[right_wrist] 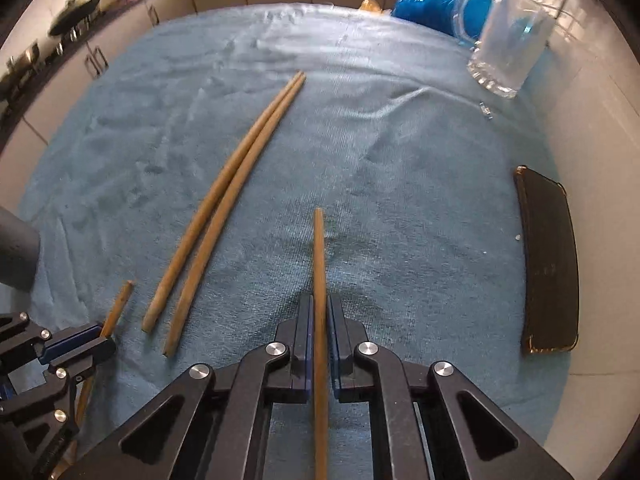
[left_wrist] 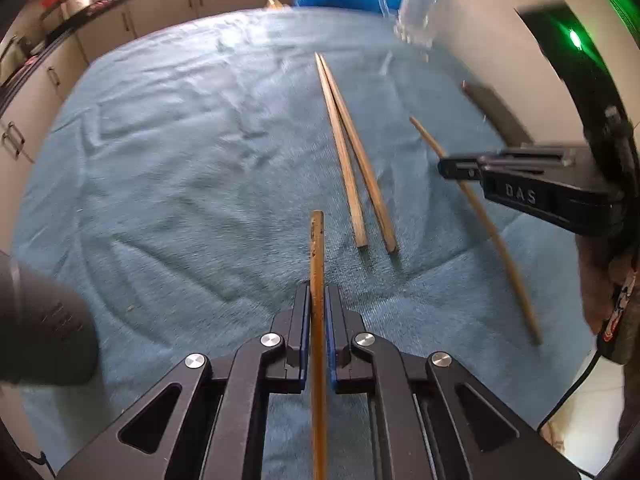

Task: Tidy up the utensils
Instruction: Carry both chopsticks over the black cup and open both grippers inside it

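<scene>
My left gripper (left_wrist: 318, 293) is shut on a brown wooden chopstick (left_wrist: 317, 240) that runs straight out between its blue pads over the blue towel (left_wrist: 180, 160). A loose pair of chopsticks (left_wrist: 352, 152) lies on the towel just right of it. Further right, my right gripper (left_wrist: 445, 169) clamps another chopstick (left_wrist: 500, 248) crosswise. In the right wrist view the right gripper (right_wrist: 319, 301) is shut on that chopstick (right_wrist: 319, 248). The loose pair (right_wrist: 224, 208) lies to its left. The left gripper (right_wrist: 98, 340) shows at the lower left with its chopstick (right_wrist: 120, 300) sticking out.
A clear glass mug (right_wrist: 508, 52) stands at the towel's far right corner, beside a blue bundle (right_wrist: 432, 4). A dark flat case (right_wrist: 548, 260) lies along the right edge on the white counter. Cabinets with handles (right_wrist: 96, 60) run behind and to the left.
</scene>
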`<state>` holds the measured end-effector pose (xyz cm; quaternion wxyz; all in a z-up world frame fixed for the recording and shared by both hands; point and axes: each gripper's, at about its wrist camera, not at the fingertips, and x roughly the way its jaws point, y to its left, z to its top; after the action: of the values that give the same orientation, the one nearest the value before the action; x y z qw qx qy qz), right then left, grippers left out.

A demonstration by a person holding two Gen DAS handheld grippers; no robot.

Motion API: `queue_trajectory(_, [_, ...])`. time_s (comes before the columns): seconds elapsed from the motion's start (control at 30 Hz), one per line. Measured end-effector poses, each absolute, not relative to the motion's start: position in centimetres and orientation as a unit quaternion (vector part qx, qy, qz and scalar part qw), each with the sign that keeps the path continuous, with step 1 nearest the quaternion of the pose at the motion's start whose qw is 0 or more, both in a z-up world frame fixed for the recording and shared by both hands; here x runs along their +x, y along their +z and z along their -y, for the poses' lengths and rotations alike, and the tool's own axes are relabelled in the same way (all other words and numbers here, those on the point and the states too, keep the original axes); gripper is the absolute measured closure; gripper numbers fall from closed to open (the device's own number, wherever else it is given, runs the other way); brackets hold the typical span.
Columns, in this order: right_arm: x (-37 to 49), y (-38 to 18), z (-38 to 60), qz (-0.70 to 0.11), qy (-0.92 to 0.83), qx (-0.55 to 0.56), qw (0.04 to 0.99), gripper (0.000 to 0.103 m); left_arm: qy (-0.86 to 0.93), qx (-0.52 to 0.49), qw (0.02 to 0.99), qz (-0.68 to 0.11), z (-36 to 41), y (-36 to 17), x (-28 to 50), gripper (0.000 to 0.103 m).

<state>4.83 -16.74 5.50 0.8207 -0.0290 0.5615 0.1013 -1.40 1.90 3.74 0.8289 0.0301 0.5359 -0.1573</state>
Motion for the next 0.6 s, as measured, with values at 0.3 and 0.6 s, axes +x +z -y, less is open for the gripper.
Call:
queue_trajectory(0.3, [-1.7,10.8,18.4,-0.456,0.114,0.026,0.882,0.096,-0.158,-0.017,0.883,-0.442,-4.2,8.8,-6.0,0.096])
queue_trajectory(0.6, [-6.6,15.0,17.8,-0.367,0.122,0.036,0.921,0.096,-0.151,-0.050,0.924,-0.347,-6.4,13.8,-10.6,0.096])
